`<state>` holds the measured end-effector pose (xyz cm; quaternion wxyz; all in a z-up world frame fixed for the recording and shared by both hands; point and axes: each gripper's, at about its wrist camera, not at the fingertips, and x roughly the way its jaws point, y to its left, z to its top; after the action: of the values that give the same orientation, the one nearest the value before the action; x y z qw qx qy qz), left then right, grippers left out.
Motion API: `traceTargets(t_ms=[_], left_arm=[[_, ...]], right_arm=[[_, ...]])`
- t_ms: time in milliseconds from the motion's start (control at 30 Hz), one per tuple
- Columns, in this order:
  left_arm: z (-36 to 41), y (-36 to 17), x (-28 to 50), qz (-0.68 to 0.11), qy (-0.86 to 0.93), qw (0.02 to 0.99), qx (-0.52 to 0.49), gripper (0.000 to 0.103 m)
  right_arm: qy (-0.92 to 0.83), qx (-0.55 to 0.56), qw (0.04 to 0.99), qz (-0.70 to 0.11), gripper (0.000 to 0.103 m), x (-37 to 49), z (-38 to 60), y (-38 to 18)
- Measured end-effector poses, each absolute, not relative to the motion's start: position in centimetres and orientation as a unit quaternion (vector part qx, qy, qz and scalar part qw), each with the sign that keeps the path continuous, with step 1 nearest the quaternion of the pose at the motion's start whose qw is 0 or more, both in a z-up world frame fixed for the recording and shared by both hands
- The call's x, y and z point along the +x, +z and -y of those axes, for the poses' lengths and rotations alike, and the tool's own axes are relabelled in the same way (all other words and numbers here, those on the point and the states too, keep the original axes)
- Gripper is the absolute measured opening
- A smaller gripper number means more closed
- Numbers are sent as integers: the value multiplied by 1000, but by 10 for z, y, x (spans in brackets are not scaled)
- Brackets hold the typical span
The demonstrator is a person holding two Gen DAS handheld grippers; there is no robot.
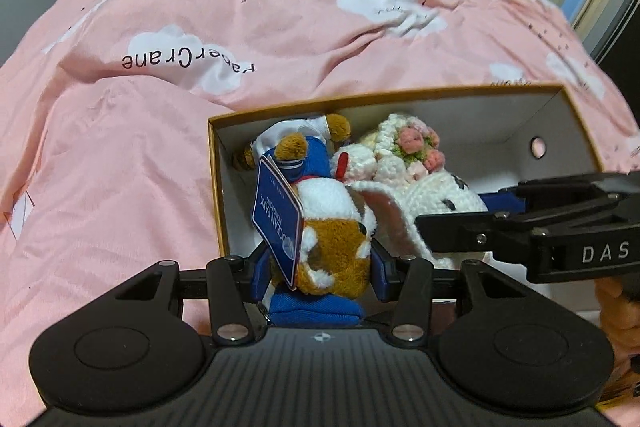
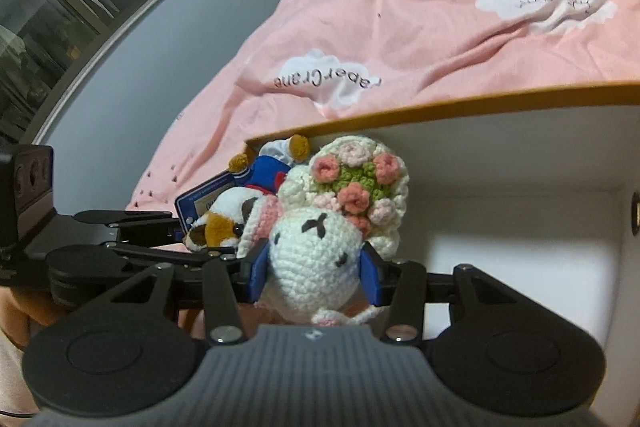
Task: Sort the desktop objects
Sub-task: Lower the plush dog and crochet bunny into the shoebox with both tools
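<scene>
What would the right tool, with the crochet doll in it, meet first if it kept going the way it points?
Probably the white inner wall of the cardboard box just beyond the crochet doll; depth is unclear.

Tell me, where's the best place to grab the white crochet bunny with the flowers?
By its round head, as the right gripper does now: one blue pad on each cheek of the crochet bunny, coming from the face side. The head is firm and narrow enough to fit between the pads; the flower bouquet behind looks wider, lumpier and easier to crush.
</scene>
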<state>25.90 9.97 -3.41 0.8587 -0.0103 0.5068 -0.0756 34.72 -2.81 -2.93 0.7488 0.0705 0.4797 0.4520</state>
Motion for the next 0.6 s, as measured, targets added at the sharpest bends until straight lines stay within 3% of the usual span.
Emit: traceTargets(t_ms=[467, 600], left_arm=[[-91, -49, 267, -522, -66, 850, 31, 59], [-87, -42, 261, -514, -74, 853, 53, 66]], right_arm=[[443, 56, 734, -512, 50, 363, 13, -58], [439, 59, 730, -521, 50, 365, 12, -58]])
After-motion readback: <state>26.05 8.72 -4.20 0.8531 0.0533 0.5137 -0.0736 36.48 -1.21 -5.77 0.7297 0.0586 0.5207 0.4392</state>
